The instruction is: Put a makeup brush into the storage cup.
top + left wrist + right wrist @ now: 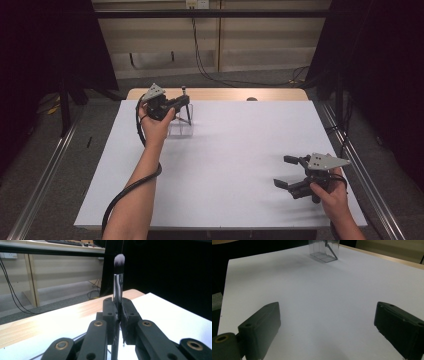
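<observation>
At the upper left of the table, the left gripper (186,101) clamps an upright makeup brush (118,277) over a clear box (324,251), while the right gripper (286,171) sits wide and empty at lower right.

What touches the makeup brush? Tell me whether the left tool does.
Touching. In the left gripper view, the left tool is clamped shut on the makeup brush, with both jaws pressing its metal handle.

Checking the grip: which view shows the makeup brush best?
The left gripper view: the brush stands upright, clamped in the left gripper, bristles up. The high view shows it small; the right gripper view shows a slanted handle in the clear box.
</observation>
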Demonstrator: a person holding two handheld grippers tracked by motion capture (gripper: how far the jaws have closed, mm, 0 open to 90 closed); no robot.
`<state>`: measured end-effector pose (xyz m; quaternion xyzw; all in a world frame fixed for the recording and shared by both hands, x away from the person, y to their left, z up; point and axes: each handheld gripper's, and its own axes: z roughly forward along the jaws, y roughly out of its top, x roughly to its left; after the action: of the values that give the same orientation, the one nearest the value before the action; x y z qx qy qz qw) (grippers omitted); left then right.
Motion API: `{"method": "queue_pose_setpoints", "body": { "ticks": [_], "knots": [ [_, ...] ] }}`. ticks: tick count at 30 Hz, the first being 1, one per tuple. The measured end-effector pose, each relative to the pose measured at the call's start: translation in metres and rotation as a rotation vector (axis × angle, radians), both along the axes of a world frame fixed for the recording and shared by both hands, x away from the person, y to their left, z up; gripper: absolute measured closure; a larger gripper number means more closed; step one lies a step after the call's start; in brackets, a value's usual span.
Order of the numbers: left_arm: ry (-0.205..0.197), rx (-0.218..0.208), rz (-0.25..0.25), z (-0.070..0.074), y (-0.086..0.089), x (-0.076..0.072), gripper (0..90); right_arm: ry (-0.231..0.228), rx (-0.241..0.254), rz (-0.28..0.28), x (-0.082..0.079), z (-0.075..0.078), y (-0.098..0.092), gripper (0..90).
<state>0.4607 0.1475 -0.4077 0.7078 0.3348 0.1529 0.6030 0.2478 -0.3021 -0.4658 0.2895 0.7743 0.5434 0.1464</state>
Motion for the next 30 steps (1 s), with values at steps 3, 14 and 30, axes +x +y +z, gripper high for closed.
{"method": "queue_pose_setpoints", "body": {
  "ticks": [3, 14, 30],
  "knots": [
    [0.001, 0.006, 0.005, -0.002, 0.001, -0.001, 81.3, -0.001, 0.001, 0.001, 0.001, 0.000, 0.001, 6.7],
    [0.018, -0.037, 0.007, 0.007, 0.008, -0.012, 36.9, -0.003, -0.001, 0.012, 0.003, 0.000, 0.005, 6.7],
    [0.012, -0.037, -0.008, 0.009, 0.022, -0.033, 10.5, -0.006, 0.006, 0.010, 0.007, 0.001, 0.006, 6.7]
  ]
}}
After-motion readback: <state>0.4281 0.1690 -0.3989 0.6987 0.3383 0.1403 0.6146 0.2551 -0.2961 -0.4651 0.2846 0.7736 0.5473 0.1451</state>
